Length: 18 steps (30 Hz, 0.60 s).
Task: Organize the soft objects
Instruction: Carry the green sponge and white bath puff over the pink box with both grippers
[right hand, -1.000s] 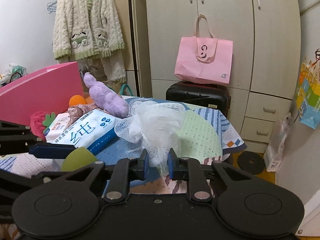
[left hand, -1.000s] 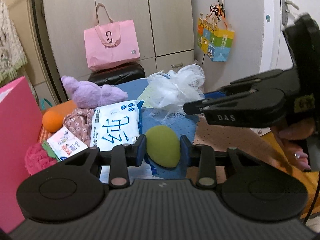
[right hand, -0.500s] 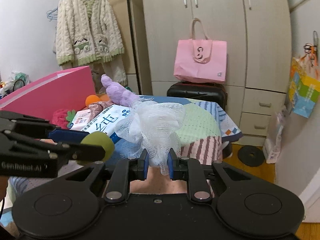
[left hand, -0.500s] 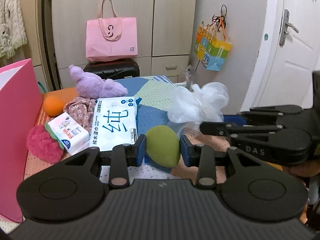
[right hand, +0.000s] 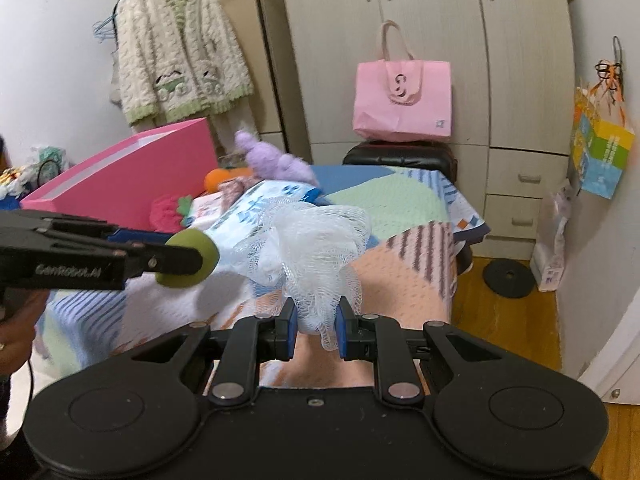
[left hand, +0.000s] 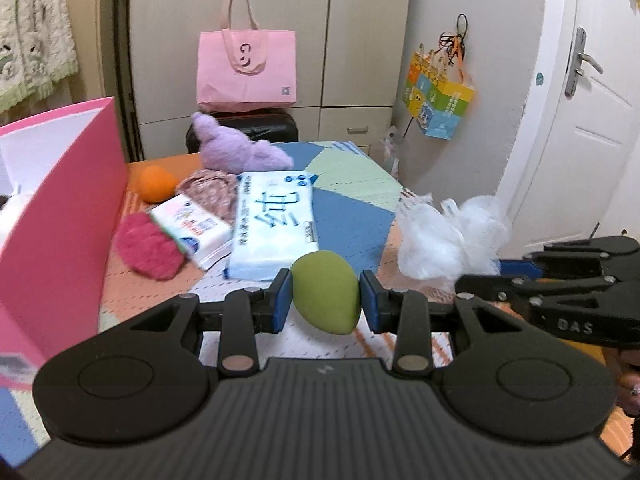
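Above the bed (left hand: 352, 216), our left gripper (left hand: 325, 300) was closed on a green sponge (left hand: 325, 298), and our right gripper (right hand: 316, 326) pinched a white mesh pouf (right hand: 308, 248).

Left wrist view: rides behind left tongs (left hand: 325, 298), tilted down over bed (left hand: 352, 216), facing wardrobe (left hand: 280, 20). Right wrist view: same, from further right. Both share pink bag (right hand: 402, 98), pink box (right hand: 120, 178), each other's tongs.

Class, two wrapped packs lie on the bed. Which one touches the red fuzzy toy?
The smaller white pack with pink print: its corner rests against the red fuzzy toy. The larger blue-lettered pack lies beside it, apart from the toy.
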### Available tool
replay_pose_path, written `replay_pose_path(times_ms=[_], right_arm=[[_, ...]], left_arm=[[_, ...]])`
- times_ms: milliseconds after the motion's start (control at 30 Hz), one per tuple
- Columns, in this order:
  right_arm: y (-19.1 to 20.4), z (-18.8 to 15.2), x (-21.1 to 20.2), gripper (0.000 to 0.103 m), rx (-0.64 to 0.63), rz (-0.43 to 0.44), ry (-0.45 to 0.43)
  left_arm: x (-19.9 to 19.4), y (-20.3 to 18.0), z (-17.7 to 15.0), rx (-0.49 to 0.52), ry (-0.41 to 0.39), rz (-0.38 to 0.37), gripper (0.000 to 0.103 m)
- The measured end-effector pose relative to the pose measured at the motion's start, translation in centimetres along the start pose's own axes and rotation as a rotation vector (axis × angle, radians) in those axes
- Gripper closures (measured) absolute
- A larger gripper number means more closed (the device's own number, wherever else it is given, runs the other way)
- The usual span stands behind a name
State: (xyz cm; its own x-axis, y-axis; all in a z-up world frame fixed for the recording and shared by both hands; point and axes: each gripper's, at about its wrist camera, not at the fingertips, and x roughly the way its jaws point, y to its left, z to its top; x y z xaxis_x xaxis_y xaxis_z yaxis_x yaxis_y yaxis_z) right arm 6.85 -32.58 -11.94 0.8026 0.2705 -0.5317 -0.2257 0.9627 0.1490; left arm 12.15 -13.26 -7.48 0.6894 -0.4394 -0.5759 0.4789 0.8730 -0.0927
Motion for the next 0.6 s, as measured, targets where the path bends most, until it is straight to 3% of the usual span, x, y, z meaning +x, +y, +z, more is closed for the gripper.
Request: replay_pose_path(times_ms=[400, 600], right_arm=[[4.3, 0.7, -1.3, 0.081, 0.002, 0.156, 0.116], [8.5, 2.1, -1.8, 0.081, -0.077, 0.228, 0.133]], left_arm=[[-4.8, 3.7, -1.7, -0.109, 0.027, 0.002, 0.068], [-8.7, 6.3, -2.3, -0.146, 0.016, 0.038, 0.068]])
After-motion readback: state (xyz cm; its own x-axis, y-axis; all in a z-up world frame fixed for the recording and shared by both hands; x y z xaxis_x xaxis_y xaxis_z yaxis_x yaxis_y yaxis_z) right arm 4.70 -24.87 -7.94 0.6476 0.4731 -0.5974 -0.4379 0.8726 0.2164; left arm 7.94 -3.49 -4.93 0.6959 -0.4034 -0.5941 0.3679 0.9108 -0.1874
